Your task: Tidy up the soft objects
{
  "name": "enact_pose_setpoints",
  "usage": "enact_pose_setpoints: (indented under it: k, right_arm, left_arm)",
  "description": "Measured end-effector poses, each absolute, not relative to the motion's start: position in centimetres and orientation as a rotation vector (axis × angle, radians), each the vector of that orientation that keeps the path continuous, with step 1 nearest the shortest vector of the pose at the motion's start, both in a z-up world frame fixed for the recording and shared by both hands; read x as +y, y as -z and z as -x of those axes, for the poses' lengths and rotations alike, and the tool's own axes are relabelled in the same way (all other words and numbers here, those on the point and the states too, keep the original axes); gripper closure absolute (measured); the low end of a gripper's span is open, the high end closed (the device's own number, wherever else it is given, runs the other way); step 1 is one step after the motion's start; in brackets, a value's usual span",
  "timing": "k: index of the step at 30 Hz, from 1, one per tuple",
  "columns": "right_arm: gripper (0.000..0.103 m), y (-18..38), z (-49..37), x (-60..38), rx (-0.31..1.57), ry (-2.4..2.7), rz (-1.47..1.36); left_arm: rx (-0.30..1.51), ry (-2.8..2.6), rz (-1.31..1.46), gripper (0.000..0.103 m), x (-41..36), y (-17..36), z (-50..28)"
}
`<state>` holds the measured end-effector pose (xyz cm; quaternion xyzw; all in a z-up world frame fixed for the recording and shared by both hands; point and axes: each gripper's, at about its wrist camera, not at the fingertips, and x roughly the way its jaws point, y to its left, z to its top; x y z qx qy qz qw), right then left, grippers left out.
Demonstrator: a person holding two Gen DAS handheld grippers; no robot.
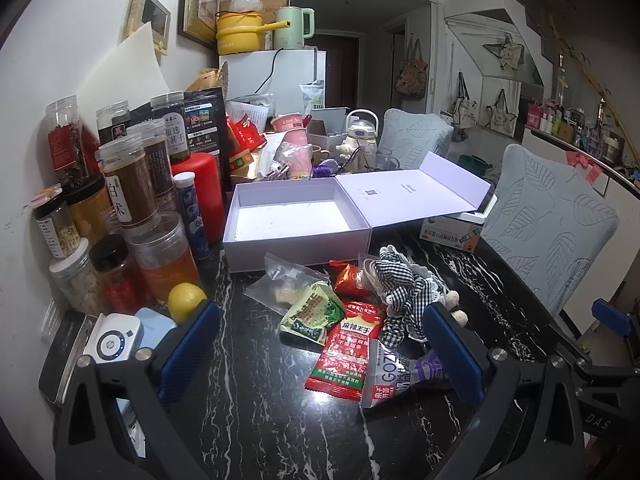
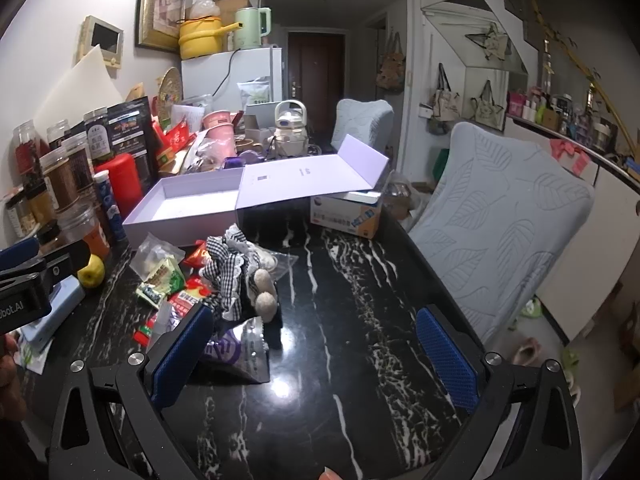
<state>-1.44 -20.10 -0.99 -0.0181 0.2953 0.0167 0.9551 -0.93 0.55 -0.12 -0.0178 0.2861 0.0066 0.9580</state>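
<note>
We are holding the left gripper (image 1: 320, 344) above the black marble table (image 1: 248, 420), and its jaws are standing wide apart with nothing between the pads; a pile of soft things is lying just in front of them. In this pile we are seeing a checkered cloth doll (image 1: 404, 292) with lace trim, a red snack packet (image 1: 346, 354), a green snack packet (image 1: 312, 314), a purple and white packet (image 1: 400, 372) and a clear zip bag (image 1: 280, 280), all touching or overlapping one another. Behind the pile, the open lavender box (image 1: 296, 240) is sitting with its lid (image 1: 412, 196) folded out to the right, and the inside is looking bare. We are keeping the right gripper (image 2: 316, 356) to the right of the pile, its jaws also wide open and holding nothing; its left finger (image 2: 180, 356) is covering a part of the purple and white packet (image 2: 236, 354). Jars (image 1: 132, 192) and a lemon (image 1: 186, 302) are standing on the left side, and a grey chair (image 2: 500, 224) is standing beside the table.
</note>
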Motion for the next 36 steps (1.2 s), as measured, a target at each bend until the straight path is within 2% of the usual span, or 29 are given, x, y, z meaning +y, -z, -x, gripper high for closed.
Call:
enact_pose_setpoints:
  k: [36]
  right_arm:
    - [0.000,0.8,1.9,-20.4,0.592,-0.042,0.024]
  left_arm:
    - [0.579,0.000,-0.005,0.000,-0.6,-0.1,1.5]
